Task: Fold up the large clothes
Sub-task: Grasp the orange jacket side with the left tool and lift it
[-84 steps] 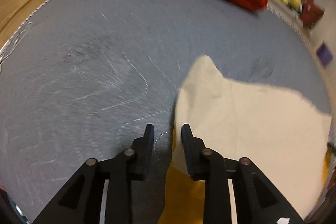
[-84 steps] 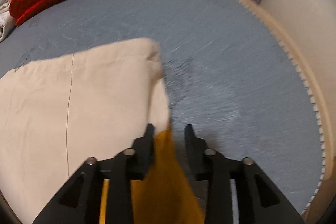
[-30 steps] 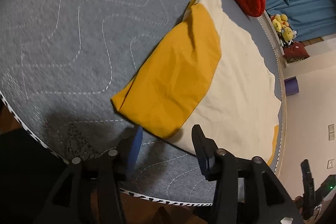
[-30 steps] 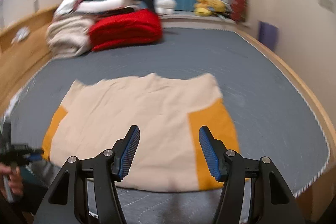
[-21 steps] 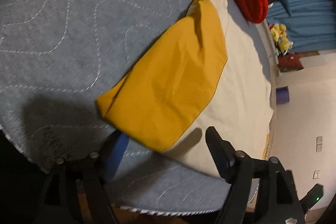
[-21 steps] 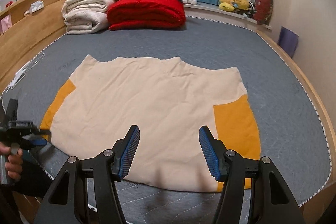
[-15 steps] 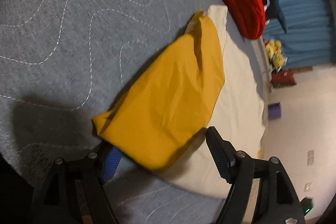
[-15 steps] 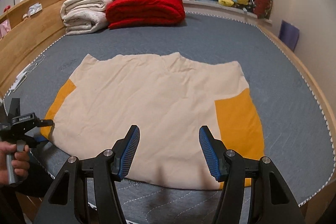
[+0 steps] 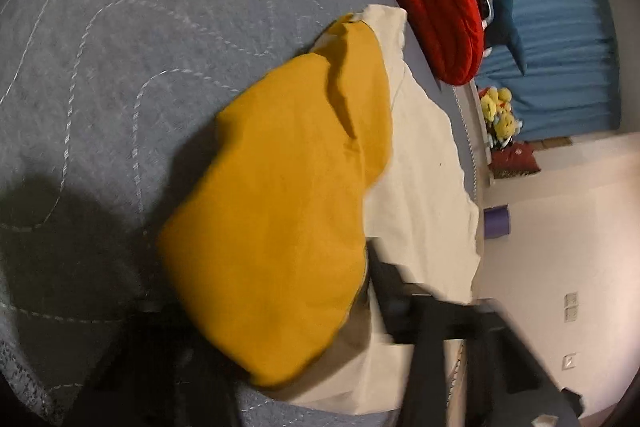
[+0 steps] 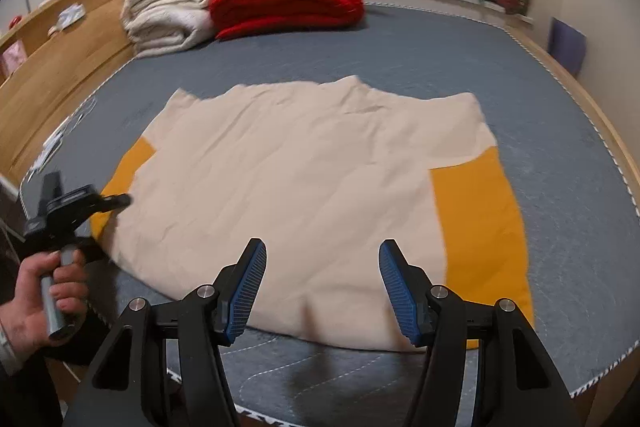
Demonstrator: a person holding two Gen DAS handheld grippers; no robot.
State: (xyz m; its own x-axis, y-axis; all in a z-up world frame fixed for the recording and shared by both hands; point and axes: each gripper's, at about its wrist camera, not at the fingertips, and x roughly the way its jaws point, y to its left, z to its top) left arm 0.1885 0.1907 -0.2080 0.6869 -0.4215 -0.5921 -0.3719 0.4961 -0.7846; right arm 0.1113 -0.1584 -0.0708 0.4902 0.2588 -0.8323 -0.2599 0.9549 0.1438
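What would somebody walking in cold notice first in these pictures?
Probably the big cream garment with mustard-yellow sleeves, spread flat across the middle of the grey quilted bed. At its near left corner the left gripper is closing around the yellow sleeve, while the right gripper hangs open above the near hem. Behind, a bright red folded blanket sits beside a stack of pale bedding.
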